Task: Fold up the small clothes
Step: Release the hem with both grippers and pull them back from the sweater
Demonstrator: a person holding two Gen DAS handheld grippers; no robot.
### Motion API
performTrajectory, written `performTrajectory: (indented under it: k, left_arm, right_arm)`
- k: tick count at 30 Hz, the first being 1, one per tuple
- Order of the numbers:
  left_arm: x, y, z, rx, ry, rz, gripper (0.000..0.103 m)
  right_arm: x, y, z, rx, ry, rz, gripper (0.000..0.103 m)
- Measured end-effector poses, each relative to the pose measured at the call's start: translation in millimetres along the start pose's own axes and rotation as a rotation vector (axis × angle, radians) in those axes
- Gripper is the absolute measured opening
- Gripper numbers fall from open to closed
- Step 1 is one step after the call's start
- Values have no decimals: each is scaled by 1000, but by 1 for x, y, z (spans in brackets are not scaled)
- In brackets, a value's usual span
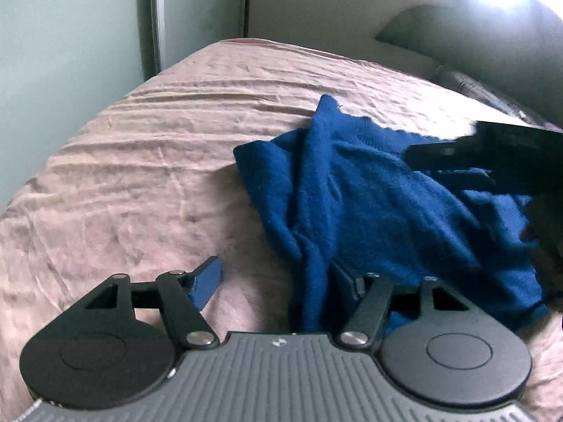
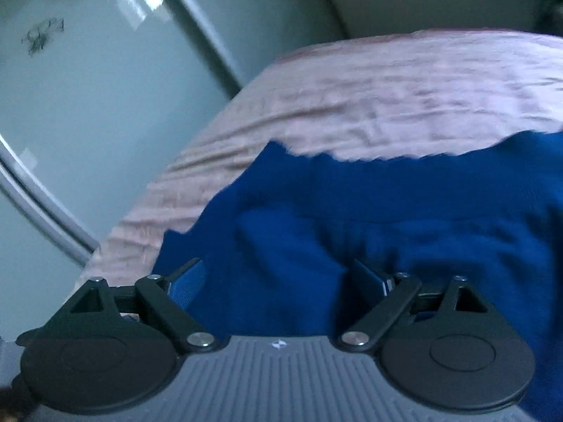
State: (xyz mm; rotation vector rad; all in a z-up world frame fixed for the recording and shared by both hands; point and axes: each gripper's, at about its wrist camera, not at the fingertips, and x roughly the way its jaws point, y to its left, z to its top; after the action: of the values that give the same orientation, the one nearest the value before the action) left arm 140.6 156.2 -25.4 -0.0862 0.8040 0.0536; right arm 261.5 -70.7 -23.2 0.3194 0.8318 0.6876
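Blue garment [image 1: 369, 190] lies crumpled on pink bedsheet [image 1: 140, 161]; left tongs [image 1: 278, 281] and right tongs [image 2: 281, 277] spread.

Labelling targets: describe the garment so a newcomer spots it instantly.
Find the bed with the wrinkled pink sheet. On it lies a crumpled blue garment, bunched in folds, right ahead of both tools. It is the only dark, saturated blue cloth against the pale pink.
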Motion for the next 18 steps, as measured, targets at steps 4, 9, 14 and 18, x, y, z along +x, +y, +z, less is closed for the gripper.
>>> performTrajectory:
  k: [4,9,14,18]
  left_arm:
    - [-14,4,-2,-18,-15,-25,68]
    - [-24,10,-12,-45,-4,-134,68]
    - [-14,6,-18,-75,35,-196,68]
    - [-13,1,-21,-86,33,-240,68]
  right_arm:
    - [-60,3,-21,-85,-117,-77,91]
    - [-143,-36,-60,-75,-260,-274,91]
    - [-208,-92,-92,51,-294,-457,91]
    - [-214,-123,-108,199,-239,-343,91]
